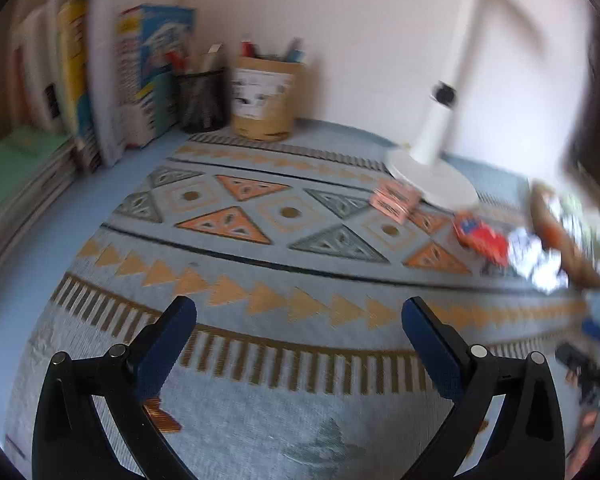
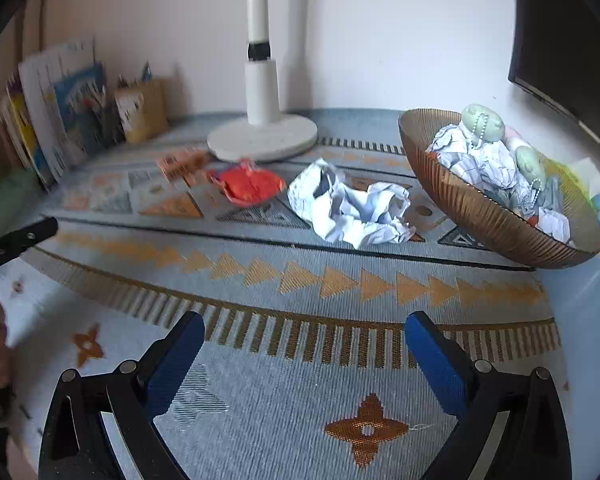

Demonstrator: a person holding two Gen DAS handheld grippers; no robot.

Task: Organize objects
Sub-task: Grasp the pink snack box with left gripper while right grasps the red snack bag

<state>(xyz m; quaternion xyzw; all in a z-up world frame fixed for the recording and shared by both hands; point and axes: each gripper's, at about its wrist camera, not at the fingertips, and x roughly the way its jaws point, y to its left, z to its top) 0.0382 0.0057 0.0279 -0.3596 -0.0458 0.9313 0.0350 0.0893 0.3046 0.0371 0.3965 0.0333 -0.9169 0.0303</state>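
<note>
From the left wrist, the left gripper [image 1: 299,312] stands spread wide and empty above the patterned cloth [image 1: 260,272] on the bench; a pink card box [image 1: 394,200] lies by the lamp base [image 1: 432,180].

From the right wrist, the right gripper [image 2: 305,328] is likewise spread, nothing between its jaws. The crumpled paper [image 2: 352,208] lies beside the ribbed bowl [image 2: 480,216], near an orange wrapper [image 2: 250,186]. It looks light, soft and crushable; pinching a raised fold should do.

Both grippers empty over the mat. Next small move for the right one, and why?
Probably ease the right gripper forward toward the crumpled white paper. Its jaws are open with nothing between them, the paper lies loose on the patterned mat straight ahead, and the ribbed bowl beside it already holds similar crumpled paper.
</note>
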